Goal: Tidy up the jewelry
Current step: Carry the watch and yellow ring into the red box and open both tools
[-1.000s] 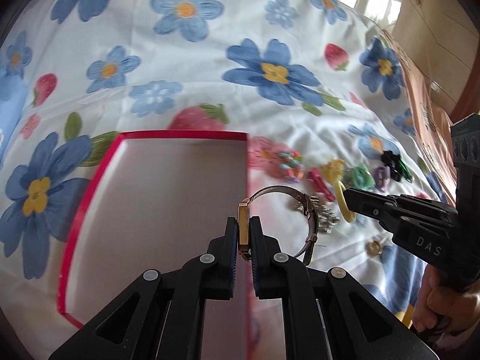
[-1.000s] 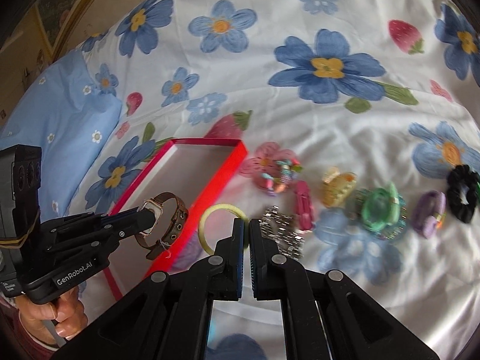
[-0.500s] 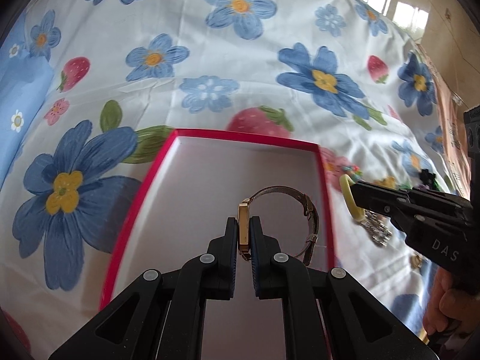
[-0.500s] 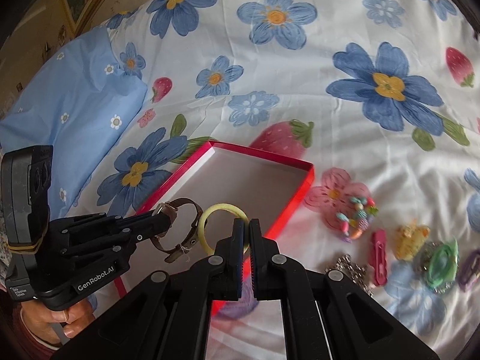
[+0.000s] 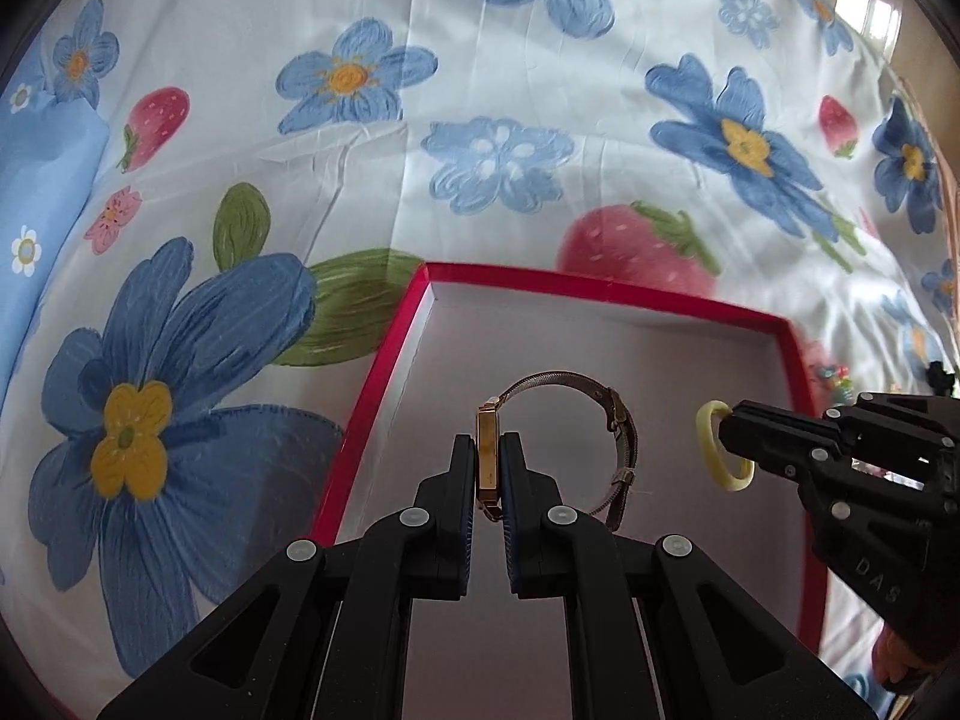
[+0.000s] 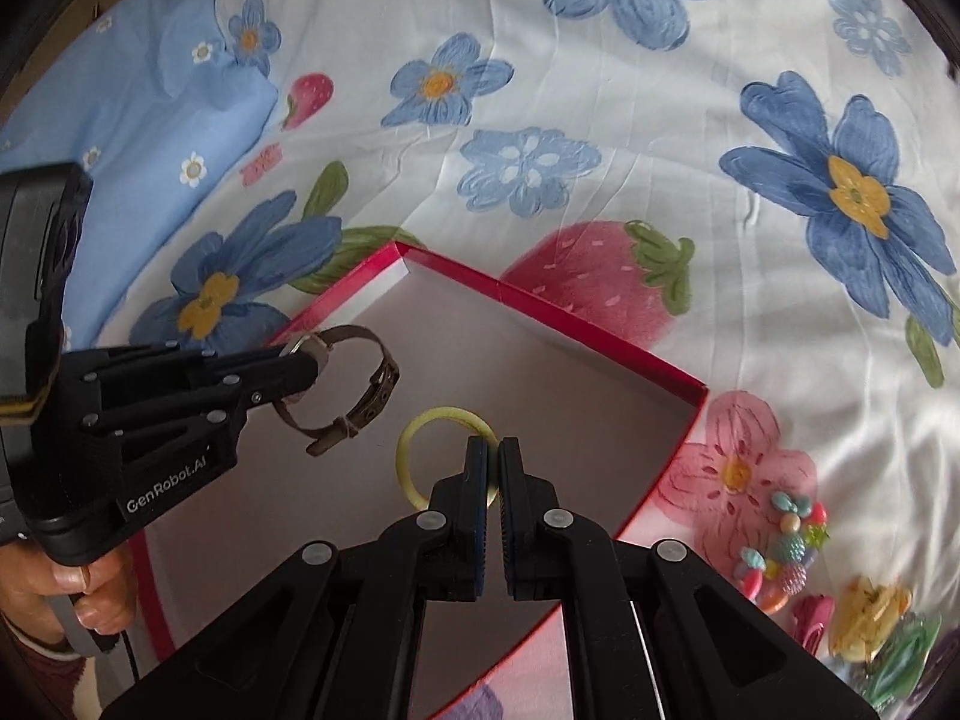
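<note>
A red-rimmed box [image 5: 606, 287] with a pale floor lies open on the flowered bedsheet; it also shows in the right wrist view [image 6: 558, 312]. My left gripper [image 5: 489, 468] is shut on a gold-cased watch [image 5: 561, 384] with a brown strap and holds it above the box; the watch also shows in the right wrist view [image 6: 360, 390]. My right gripper [image 6: 489, 468] is shut on a yellow ring bracelet [image 6: 420, 438] and holds it over the box, right of the watch; the bracelet also shows in the left wrist view [image 5: 714, 450].
Loose pieces lie on the sheet right of the box: a beaded bracelet [image 6: 786, 546], a pink clip [image 6: 810, 618], a yellow claw clip [image 6: 870, 612] and a green one [image 6: 906, 660]. A blue pillow [image 6: 132, 90] lies at far left.
Both grippers moved left with their loads, from beside the pile of jewelry to above the box floor. Both stayed shut.
</note>
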### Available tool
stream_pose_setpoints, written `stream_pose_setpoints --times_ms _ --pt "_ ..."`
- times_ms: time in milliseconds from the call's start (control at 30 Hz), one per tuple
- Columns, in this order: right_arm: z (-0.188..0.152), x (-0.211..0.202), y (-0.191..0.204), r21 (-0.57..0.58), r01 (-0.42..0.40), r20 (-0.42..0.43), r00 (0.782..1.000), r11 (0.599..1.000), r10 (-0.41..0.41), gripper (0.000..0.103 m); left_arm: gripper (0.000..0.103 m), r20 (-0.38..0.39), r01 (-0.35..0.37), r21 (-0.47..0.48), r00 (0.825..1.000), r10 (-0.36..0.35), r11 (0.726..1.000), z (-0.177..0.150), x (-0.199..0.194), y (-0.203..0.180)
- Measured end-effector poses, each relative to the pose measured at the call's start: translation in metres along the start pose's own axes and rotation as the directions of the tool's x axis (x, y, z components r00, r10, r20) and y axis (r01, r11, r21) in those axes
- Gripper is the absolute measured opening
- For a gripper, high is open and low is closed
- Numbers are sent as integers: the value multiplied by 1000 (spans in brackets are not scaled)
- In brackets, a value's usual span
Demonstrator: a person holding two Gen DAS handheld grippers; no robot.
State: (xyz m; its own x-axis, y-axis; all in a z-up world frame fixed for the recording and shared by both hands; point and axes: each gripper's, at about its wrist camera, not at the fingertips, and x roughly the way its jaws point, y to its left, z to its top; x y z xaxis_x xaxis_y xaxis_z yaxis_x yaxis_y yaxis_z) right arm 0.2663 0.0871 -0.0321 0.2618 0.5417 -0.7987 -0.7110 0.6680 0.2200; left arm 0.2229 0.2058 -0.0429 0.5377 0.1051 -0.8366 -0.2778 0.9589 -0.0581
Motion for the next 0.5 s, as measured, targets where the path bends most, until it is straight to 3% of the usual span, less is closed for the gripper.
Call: stream_pose_setpoints --times_ms 200,433,500 --pt "-1 23 2 -48 40 -57 997 998 -42 4 10 -33 -14 16 999 14 1000 3 19 0" --pt "0 27 2 -50 32 -60 998 998 -35 7 10 -46 -23 16 999 23 1000 3 26 0" --pt "0 26 1 -37 22 -57 998 999 -24 9 16 -47 -29 18 998 30 999 0 24 0"
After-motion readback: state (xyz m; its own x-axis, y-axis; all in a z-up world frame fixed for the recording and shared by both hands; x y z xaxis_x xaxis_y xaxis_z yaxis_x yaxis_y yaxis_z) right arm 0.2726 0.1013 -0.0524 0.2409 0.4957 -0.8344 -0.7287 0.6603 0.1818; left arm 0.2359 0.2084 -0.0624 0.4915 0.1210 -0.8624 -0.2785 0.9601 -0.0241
